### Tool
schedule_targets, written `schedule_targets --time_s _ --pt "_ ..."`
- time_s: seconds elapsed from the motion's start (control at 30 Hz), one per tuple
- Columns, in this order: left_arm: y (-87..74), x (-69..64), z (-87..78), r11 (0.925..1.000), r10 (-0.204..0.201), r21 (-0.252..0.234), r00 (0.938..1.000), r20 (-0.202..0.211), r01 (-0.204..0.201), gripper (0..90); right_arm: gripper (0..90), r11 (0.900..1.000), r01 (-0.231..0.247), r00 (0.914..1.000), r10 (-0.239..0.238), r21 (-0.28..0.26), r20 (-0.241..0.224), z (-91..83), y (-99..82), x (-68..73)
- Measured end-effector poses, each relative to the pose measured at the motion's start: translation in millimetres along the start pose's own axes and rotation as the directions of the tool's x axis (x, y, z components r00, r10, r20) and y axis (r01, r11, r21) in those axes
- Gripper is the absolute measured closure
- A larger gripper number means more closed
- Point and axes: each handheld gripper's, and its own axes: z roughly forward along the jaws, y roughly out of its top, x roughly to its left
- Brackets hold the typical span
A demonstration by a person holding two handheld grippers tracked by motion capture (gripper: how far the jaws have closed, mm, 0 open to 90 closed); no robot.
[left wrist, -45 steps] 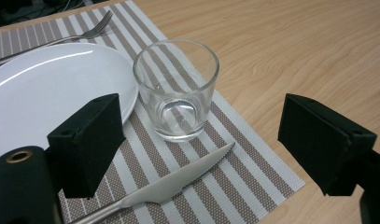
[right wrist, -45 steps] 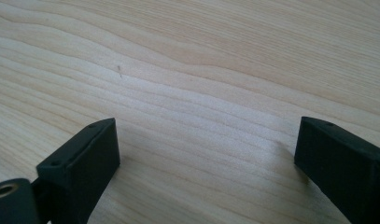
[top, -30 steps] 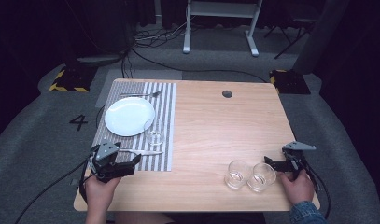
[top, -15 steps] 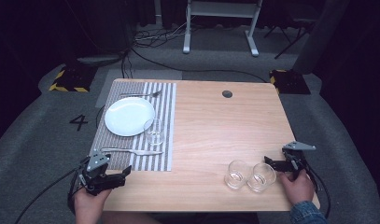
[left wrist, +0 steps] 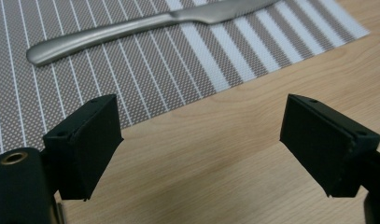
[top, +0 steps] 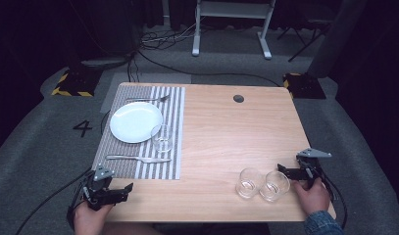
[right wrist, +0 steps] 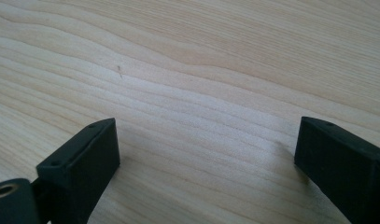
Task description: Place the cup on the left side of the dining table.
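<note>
Pale wood counter (top: 221,132), one round dark hole near its far edge. Grey floor around it, dark room behind, white frame legs and cables at the back.

Striped placemat (top: 138,166) lies just ahead of the left hand-held gripper (top: 119,192), which hovers over bare wood at the counter's near corner. Its jaws stand apart, nothing between them; they have not changed width. In the left gripper view the placemat edge sits just beyond the jaws, with the knife (left wrist: 145,25) farther out on the stripes.

White plate (top: 136,122) sits on the placemat well ahead of the left hand-held gripper, nothing visible on it. A clear glass (top: 162,138) stands touching the plate's rim, apparently holding nothing. Fork (top: 148,99) lies beyond the plate.

Right hand-held gripper (top: 284,171) rests at the near right, jaws apart, bare wood between them. Two clear glasses (top: 262,184) stand side by side, touching, just beside its jaws, toward the left hand-held gripper; contents none that I can make out.
</note>
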Motion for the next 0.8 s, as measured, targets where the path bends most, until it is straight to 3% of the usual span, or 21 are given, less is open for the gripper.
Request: schedule_targets --time_s 0.3,0.5,0.67,0.73,0.8 --pt "-9.3 3.0 15.8 0.9965 -0.006 0.084 0.9999 0.013 0.005 13.9 7.0 1.0000 -0.001 1.0000 0.001 0.000 0.000 0.0 0.0 0.1" --pt "-12.6 2.7 16.0 0.9972 -0.003 0.075 0.9998 0.017 0.002 13.0 7.0 1.0000 -0.001 1.0000 0.001 0.000 0.000 0.0 0.0 0.1" --pt "-22.0 1.3 22.2 0.9986 0.052 -0.001 0.9986 -0.003 -0.052 5.8 7.0 1.0000 0.000 1.0000 0.000 0.000 0.000 0.0 0.0 0.0" --pt "-27.9 2.7 26.0 0.9963 0.059 -0.062 0.9982 -0.001 -0.059 1.7 7.0 1.0000 0.000 1.0000 0.000 0.000 0.001 0.0 0.0 0.0" --pt "-30.4 3.4 25.2 0.9958 0.049 -0.076 0.9988 -0.005 -0.050 0.3 7.0 1.0000 0.000 1.0000 0.000 0.000 0.000 0.0 0.0 0.1"
